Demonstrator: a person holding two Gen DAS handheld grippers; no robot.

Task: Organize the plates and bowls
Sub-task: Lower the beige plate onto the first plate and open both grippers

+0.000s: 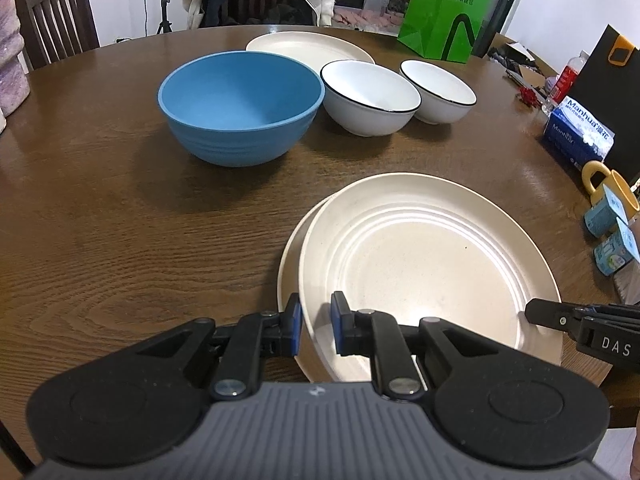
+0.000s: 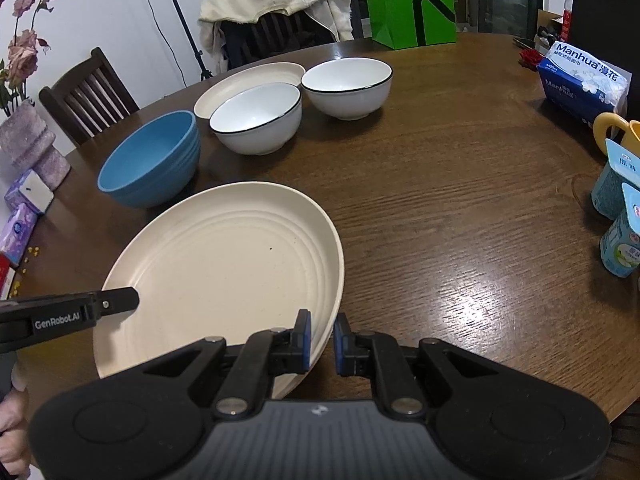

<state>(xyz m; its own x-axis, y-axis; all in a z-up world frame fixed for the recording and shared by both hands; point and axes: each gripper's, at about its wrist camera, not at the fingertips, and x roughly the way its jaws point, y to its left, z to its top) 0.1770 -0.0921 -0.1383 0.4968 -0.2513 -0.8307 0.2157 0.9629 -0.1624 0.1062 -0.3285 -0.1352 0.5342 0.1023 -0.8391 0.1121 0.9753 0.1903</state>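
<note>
Closest to my left camera is the left gripper (image 1: 316,328), its blue pads pinching the near-left rim of the cream plate (image 1: 432,264). From the other side my right gripper (image 2: 322,342) pinches the right rim of the same plate, so both jaws are nearly pressed together with only the thin edge between them. In the left view a second cream plate (image 1: 290,256) shows under the held one as a crescent at its left edge; I cannot tell whether the two already touch or a gap remains. I judge that I am in the step of stacking this plate on its partner, near the front of the wooden table (image 1: 120,240). The next move asks for a level lowering, then a small shift to the left so the rims match, and only then spreading both jaws together. Farther away stand the blue bowl (image 1: 240,108) and two white bowls (image 1: 370,98), apart from each other, and behind them a third cream plate (image 1: 308,46), all not yet gathered.
</note>
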